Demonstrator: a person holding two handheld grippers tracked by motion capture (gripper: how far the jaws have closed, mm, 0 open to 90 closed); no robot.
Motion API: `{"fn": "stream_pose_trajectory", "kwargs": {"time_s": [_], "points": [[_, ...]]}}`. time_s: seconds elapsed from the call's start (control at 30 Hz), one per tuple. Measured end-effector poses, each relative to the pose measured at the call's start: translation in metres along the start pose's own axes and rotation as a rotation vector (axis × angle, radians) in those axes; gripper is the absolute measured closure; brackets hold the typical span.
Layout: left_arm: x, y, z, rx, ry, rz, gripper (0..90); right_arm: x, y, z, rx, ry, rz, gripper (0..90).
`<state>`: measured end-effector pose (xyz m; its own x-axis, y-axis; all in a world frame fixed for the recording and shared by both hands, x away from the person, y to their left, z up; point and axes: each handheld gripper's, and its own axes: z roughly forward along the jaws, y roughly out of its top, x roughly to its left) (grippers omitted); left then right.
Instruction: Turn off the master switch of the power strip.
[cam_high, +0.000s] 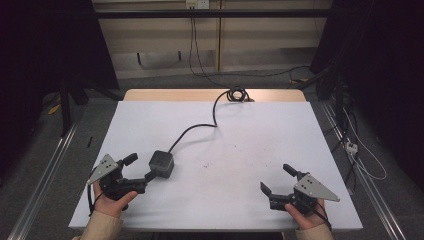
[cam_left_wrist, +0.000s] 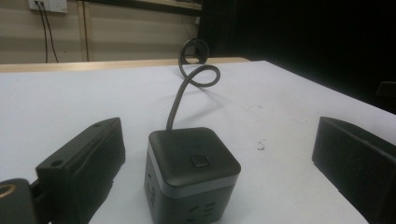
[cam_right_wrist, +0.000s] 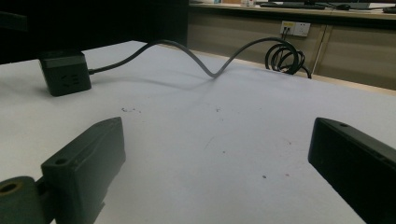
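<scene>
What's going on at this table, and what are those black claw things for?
A person sits at a white table holding a two-jaw gripper in each hand. The left gripper is open, its jaws on either side of a dark cube-shaped power socket without squeezing it. The socket's grey cable snakes away to a coil at the far edge. The right gripper rests open over bare table, holding nothing.

No readable text, label, number or brand anywhere.
</scene>
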<state>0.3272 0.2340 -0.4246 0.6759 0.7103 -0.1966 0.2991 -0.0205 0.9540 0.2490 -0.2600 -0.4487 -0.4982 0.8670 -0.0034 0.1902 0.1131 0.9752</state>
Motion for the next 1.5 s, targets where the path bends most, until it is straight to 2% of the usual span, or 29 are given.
{"fn": "stream_pose_trajectory", "kwargs": {"time_s": [0.5, 0.6, 0.63, 0.7, 0.73, 0.8, 0.93, 1.17, 1.27, 1.5], "points": [[0.003, 0.004, 0.008, 0.015, -0.011, -0.004, 9.6, 0.001, 0.000, 0.003, 0.006, -0.001, -0.005, 3.7], [0.004, 0.006, 0.009, 0.014, -0.013, 0.001, 14.0, 0.001, 0.000, 0.004, 0.004, 0.000, -0.005, 3.7], [0.004, 0.007, 0.010, 0.017, -0.008, 0.002, 18.8, 0.001, 0.001, 0.005, 0.001, -0.002, -0.003, 3.8], [0.005, 0.007, 0.010, 0.021, -0.013, 0.002, 20.4, 0.001, 0.001, 0.005, -0.001, -0.003, 0.000, 3.8], [0.005, 0.007, 0.011, 0.022, -0.014, 0.003, 25.8, 0.001, 0.001, 0.006, 0.004, 0.000, -0.005, 3.8], [0.006, 0.008, 0.011, 0.023, -0.012, 0.008, 26.6, 0.001, 0.001, 0.006, 0.002, 0.002, -0.003, 3.8], [0.006, 0.009, 0.013, 0.027, -0.010, 0.014, 33.8, 0.000, 0.000, 0.004, 0.002, 0.001, -0.002, 3.8], [0.006, 0.012, 0.014, 0.045, -0.011, 0.060, 41.7, -0.001, 0.000, 0.002, 0.002, -0.002, -0.010, 3.9], [0.004, 0.013, 0.013, 0.054, -0.014, 0.068, 46.9, -0.001, 0.001, 0.002, -0.001, -0.003, -0.011, 4.0], [0.004, 0.014, 0.014, 0.045, -0.025, 0.074, 49.7, 0.000, 0.001, 0.002, -0.001, 0.003, -0.013, 4.0]]}}
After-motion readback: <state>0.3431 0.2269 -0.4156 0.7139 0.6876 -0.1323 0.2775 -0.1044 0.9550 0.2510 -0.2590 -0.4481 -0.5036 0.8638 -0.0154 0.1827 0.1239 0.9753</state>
